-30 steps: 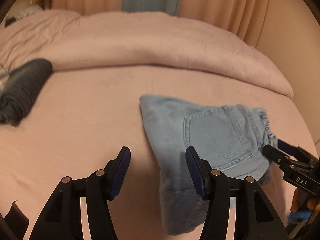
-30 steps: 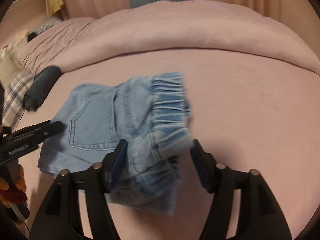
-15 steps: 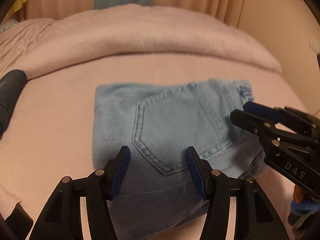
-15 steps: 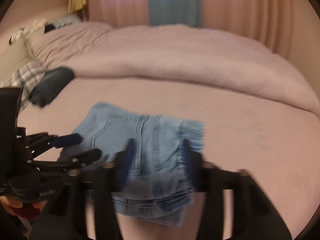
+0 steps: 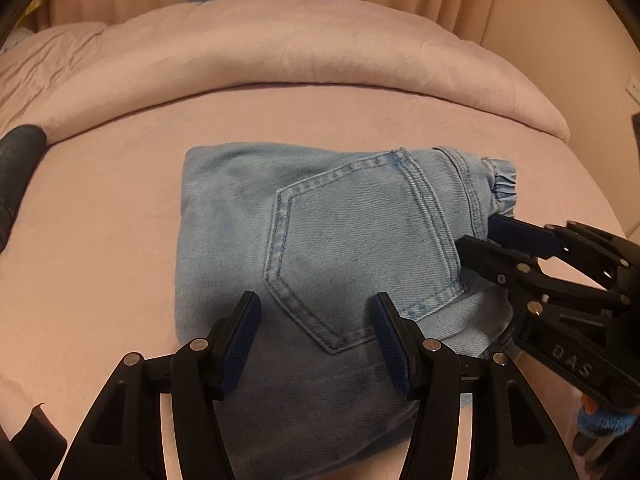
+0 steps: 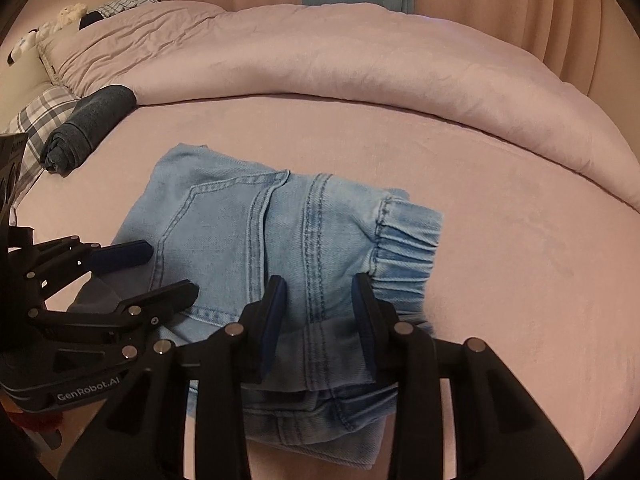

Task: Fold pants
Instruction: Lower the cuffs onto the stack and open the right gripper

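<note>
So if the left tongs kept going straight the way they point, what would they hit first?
Most likely the folded jeans: the left tongs are open just above the back pocket. Beyond lies the pink bedsheet. Depth is unclear.

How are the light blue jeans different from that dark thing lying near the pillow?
The jeans are pale blue denim with a stitched pocket; the dark bundle is deep blue-grey with no pocket showing. The jeans are folded into a flat, squarish stack; the bundle is rolled into a tube. The jeans lie close under both grippers; the bundle lies further off, next to a checked pillow. Both rest on the pink bed.
</note>
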`<state>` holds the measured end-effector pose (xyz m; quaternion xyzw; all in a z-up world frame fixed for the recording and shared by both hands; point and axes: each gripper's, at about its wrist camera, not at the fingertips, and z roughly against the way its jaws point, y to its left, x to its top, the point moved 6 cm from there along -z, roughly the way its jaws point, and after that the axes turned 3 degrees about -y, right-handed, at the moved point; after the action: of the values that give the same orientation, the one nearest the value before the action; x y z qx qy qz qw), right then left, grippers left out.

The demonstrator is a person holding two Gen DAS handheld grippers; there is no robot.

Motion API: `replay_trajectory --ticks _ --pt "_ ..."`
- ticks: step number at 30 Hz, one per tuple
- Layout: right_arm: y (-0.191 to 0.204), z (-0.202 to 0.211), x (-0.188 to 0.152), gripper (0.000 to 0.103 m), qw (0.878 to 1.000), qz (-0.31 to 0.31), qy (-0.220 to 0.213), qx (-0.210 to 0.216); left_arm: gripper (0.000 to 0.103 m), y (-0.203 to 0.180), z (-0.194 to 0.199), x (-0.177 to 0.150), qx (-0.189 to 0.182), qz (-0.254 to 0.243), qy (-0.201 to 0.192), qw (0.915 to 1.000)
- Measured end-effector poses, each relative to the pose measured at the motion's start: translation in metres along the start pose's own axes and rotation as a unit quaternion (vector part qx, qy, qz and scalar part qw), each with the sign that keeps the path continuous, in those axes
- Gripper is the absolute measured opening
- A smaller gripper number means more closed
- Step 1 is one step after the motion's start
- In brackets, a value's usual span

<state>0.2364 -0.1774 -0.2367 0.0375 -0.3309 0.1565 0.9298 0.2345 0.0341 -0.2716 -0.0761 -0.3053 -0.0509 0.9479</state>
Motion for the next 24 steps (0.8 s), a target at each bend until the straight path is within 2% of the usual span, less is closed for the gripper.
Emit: replay_trajectory --ticks 3,6,12,13,16,24 --pt "0.004 0.011 0.002 0.037 1.000 -0.010 0.006 0.004 0.057 -0.001 0.015 -0.001 0.003 0.014 0.002 0.9999" --pt "0.007 0.030 0.002 0.046 1.000 -0.023 -0.003 0.012 0.057 -0.004 0.033 -0.004 0.004 0.011 -0.005 0.9999" --pt "0.010 0.073 0.003 0.051 0.999 -0.025 -0.021 0.005 0.058 -0.007 0.078 -0.008 0.013 0.014 -0.025 0.9995" --pt "0.010 0.080 0.003 0.053 0.999 -0.025 -0.022 0.003 0.059 -0.008 0.085 -0.007 0.014 0.013 -0.029 0.9994" --pt "0.014 0.103 0.002 0.056 0.999 -0.026 -0.029 0.005 0.072 -0.012 0.107 -0.007 0.016 0.011 -0.041 0.9990" --pt "0.025 0.152 -0.006 0.064 0.999 -0.024 -0.038 -0.005 0.073 -0.019 0.158 -0.009 0.027 0.019 -0.058 0.9978"
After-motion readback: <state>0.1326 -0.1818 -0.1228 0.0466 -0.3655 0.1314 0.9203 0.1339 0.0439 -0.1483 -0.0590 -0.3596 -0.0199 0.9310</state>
